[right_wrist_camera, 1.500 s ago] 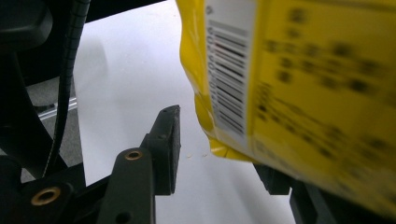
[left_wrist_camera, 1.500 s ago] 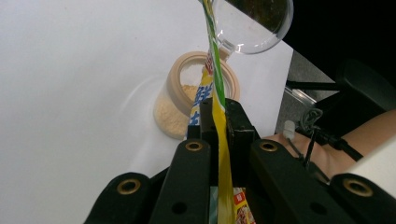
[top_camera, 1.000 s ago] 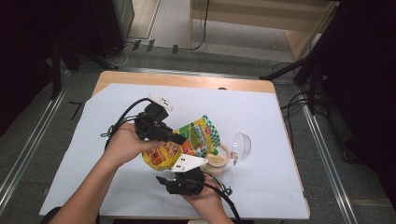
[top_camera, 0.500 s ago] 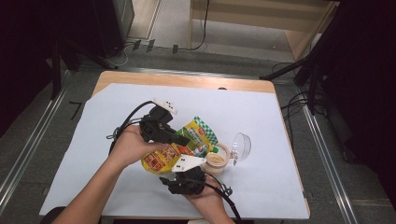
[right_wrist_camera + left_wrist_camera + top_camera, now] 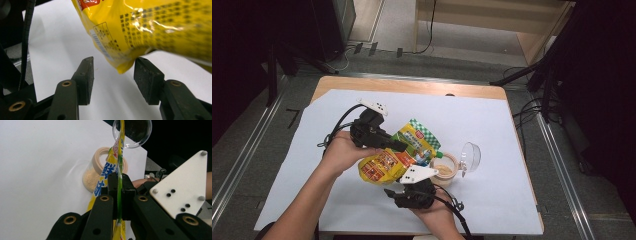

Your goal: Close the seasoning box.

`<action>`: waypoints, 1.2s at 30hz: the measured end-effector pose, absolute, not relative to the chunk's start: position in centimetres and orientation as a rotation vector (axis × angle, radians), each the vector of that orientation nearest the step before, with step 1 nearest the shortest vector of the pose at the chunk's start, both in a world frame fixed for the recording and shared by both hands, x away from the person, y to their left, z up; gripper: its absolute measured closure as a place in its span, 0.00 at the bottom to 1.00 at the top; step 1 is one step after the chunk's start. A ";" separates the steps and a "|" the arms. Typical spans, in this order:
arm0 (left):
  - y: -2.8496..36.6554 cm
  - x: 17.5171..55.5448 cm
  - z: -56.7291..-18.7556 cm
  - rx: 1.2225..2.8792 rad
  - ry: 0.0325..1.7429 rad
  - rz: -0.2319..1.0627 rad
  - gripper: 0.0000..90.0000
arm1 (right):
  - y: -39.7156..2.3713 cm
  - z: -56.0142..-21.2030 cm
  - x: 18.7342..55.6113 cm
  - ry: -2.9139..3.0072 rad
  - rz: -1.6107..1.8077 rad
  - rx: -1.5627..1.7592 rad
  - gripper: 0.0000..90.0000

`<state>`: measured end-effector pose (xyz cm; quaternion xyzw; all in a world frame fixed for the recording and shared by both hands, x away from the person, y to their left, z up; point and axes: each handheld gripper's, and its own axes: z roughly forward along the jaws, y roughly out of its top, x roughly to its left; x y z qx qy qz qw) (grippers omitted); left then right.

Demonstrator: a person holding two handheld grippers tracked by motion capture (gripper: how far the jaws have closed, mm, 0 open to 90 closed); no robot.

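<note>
On the white sheet (image 5: 492, 125) covering the wooden table (image 5: 412, 85), a yellow snack bag (image 5: 394, 160) hangs tilted above the surface, its green-checked top end pointing toward a small open jar (image 5: 445, 170) of pale powder. The left gripper (image 5: 119, 192) is clamped on the bag's thin edge, with the jar just beyond its tips. The right gripper (image 5: 113, 75) sits below the bag's lower corner with its jaws apart; that corner dips between the pads, at most brushing one, unclamped. A clear round lid (image 5: 470, 156) stands just beside the jar.
</note>
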<state>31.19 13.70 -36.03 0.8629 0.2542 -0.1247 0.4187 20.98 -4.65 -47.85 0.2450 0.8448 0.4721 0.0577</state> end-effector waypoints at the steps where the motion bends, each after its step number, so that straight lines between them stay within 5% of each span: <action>1: 13.9 31.2 -35.9 2.162 0.637 -0.306 1.00 | -4.7 -47.7 20.9 2.560 1.436 0.746 0.57; 16: 17.3 32.1 -35.1 2.050 0.730 -0.193 1.00 | -5.8 -45.9 21.0 2.523 1.505 0.766 0.57; 36: 18.6 36.5 -38.6 1.946 0.838 -0.017 1.00 | -6.6 -45.6 21.6 2.526 1.492 0.807 0.57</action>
